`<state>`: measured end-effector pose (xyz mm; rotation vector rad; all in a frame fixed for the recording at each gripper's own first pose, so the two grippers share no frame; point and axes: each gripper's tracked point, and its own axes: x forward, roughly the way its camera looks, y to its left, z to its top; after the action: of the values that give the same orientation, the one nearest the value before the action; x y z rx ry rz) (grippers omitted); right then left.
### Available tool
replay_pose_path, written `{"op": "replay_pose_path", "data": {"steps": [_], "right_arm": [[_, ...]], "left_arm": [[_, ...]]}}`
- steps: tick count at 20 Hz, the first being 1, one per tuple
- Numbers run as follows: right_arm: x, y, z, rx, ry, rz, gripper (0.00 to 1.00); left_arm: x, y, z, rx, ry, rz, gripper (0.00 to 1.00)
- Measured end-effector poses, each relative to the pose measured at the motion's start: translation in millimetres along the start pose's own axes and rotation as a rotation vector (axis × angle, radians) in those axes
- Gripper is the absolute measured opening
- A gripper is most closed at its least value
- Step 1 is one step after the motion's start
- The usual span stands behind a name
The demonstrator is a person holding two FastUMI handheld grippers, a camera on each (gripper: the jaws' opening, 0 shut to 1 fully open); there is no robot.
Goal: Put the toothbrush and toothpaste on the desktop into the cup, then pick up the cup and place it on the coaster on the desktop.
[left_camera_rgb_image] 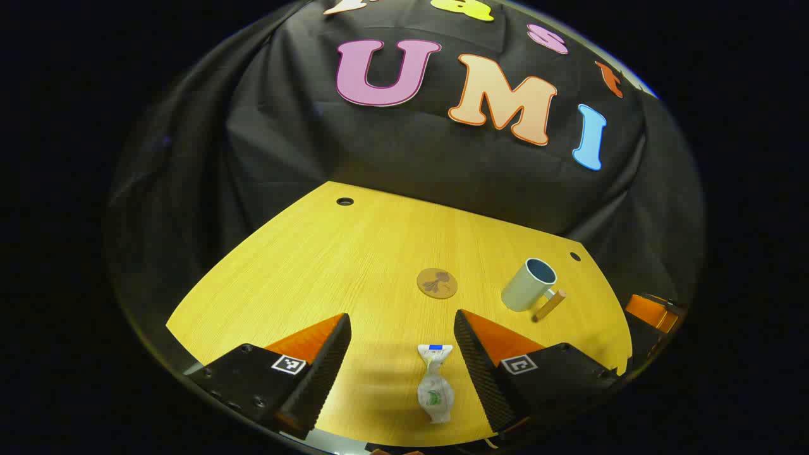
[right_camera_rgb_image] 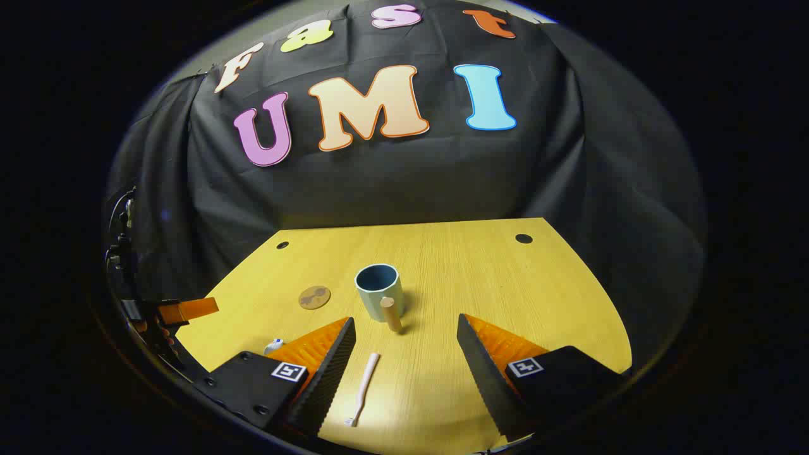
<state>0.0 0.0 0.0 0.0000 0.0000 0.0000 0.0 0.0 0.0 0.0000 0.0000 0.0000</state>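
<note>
Two items yet to go into the cup point(right_camera_rgb_image: 378, 292): toothpaste point(left_camera_rgb_image: 435, 383) and toothbrush point(right_camera_rgb_image: 364, 388), both lying flat on the desktop point(left_camera_rgb_image: 328, 265) close to its near edge.

Left gripper point(left_camera_rgb_image: 402, 366): fingers spread wide, nothing held. Toothpaste tube between the two fingers, nearer the one on the view's right, touching neither (crumpled body toward the camera, capped end pointing away toward the far edge). Long axis roughly in line with the fingers, so closing would pinch it across its width. Judged well placed for a grasp once lowered.

Right gripper point(right_camera_rgb_image: 406, 366): likewise wide open and empty. Toothbrush in the gap, close beside the finger on the view's left, bristle end toward the near edge, handle running away and slightly rightward toward the cup. Again lengthwise between the fingers, off centre; small shift toward it likely needed.

Cup upright, mouth open, mid-desktop, with a wooden handle point(right_camera_rgb_image: 390, 313) jutting toward the right gripper. Straight ahead of the right gripper and just beyond the toothbrush; off to the right side in the left gripper view. Judged nearer the right gripper.

Coaster point(left_camera_rgb_image: 437, 282) flat on the desktop, bare, near the cup on its left, apart from it, ahead of the left gripper.

Task judged at its opening step: no item lifted.
</note>
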Motion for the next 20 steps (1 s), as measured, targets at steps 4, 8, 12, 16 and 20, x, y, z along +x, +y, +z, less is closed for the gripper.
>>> {"op": "replay_pose_path", "data": {"steps": [4, 8, 12, 16, 20], "right_arm": [[3.1, 8.1, -6.0, -0.013, 0.012, -0.002, 0.99], [7.8, 15.0, -13.6, -0.032, 0.037, -0.003, 0.99], [13.3, 19.8, -18.4, -0.043, 0.061, 0.003, 0.99], [21.2, 23.2, -27.6, -0.038, 0.116, 0.012, 0.96], [37.8, 31.8, -45.7, -0.072, 0.205, 0.029, 0.99]], "left_arm": [[1.5, 2.5, -8.0, -0.002, 0.024, -0.010, 0.95], [2.4, 5.8, -13.2, -0.023, 0.036, -0.010, 0.96], [3.9, 14.2, -20.1, 0.035, 0.057, 0.016, 0.95], [4.7, 7.9, -23.1, 0.079, 0.063, 0.007, 0.95], [3.7, 11.5, -31.1, 0.063, 0.085, 0.015, 0.95]]}}
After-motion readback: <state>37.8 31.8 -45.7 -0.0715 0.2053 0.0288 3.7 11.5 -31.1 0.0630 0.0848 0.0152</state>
